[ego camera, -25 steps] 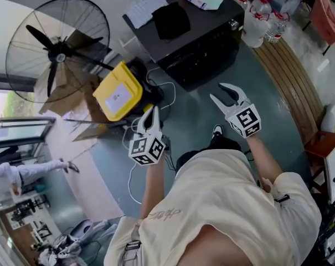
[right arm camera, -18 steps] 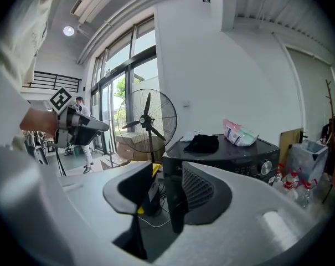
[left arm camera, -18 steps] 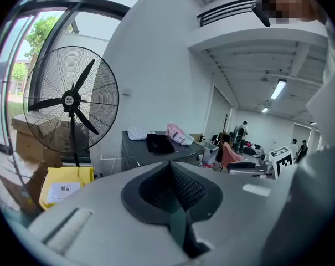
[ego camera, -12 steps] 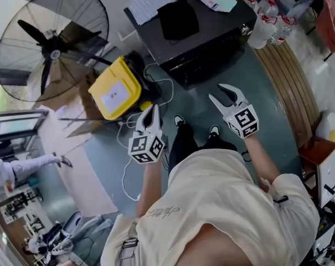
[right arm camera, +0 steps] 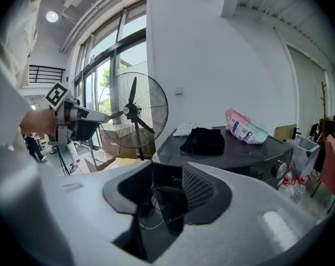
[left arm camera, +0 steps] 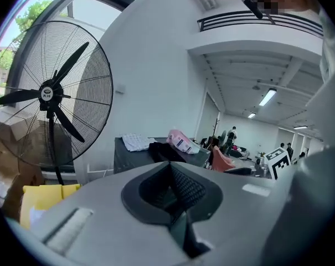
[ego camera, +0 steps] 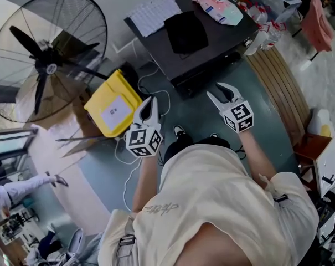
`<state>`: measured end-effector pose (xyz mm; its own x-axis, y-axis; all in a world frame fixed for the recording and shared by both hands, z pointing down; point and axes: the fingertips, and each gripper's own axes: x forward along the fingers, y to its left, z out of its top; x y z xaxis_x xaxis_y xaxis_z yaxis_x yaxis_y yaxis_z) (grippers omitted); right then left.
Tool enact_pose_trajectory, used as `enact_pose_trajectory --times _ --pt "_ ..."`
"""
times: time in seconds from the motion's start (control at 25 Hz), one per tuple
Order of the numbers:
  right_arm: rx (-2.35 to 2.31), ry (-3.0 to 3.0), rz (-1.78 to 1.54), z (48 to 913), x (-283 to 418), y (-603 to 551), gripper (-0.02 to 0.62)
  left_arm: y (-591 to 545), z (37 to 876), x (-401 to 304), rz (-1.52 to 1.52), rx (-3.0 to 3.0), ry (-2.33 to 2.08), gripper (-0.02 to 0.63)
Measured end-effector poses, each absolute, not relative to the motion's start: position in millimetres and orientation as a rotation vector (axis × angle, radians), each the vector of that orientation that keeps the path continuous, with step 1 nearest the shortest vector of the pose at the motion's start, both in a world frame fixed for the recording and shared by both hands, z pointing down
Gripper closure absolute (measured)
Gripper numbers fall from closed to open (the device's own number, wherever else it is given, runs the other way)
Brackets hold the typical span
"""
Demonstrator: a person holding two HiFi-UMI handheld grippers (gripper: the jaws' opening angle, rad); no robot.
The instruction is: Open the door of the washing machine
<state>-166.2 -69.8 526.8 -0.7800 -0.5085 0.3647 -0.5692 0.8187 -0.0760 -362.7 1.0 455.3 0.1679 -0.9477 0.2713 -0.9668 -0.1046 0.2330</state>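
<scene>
The dark washing machine [ego camera: 211, 60] stands at the top of the head view with its front toward me and its door hidden from above. It also shows in the left gripper view [left arm camera: 135, 158] and the right gripper view [right arm camera: 250, 162]. My left gripper [ego camera: 149, 108] hangs over the floor short of the machine's left corner, jaws together and empty. My right gripper [ego camera: 218, 93] is held just before the machine's front, fingers spread, nothing between them. Neither touches the machine.
A black cloth [ego camera: 185, 31], a white cloth [ego camera: 153, 14] and a pink-white pack [ego camera: 217, 7] lie on the machine. A big floor fan [ego camera: 48, 65], a yellow box [ego camera: 113, 107] and floor cables [ego camera: 156, 96] sit at left. A wooden bench [ego camera: 272, 82] runs along the right.
Both grippers and the person have moved forward toward the washing machine, which now lies closer under the hands. The jaws look the same as before.
</scene>
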Motion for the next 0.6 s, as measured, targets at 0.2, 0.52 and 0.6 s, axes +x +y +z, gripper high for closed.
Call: enact_pose_trajectory --times 0.2,0.52,0.6 --pt "0.865 -2.558 0.317 566.8 -195.5 -76.9 0.426 -11.8 464.8 -395.7 0.076 2.146 -1.728 0.589" --pt "0.971 -2.348 0.566 643.5 -201.1 -83.1 0.426 -19.8 471.0 -431.2 0.091 2.177 -1.692 0.589" --pt "0.999 -2.296 0.624 659.1 -194.8 -89.4 0.425 -20.9 470.8 -434.5 0.087 2.172 -1.697 0.589"
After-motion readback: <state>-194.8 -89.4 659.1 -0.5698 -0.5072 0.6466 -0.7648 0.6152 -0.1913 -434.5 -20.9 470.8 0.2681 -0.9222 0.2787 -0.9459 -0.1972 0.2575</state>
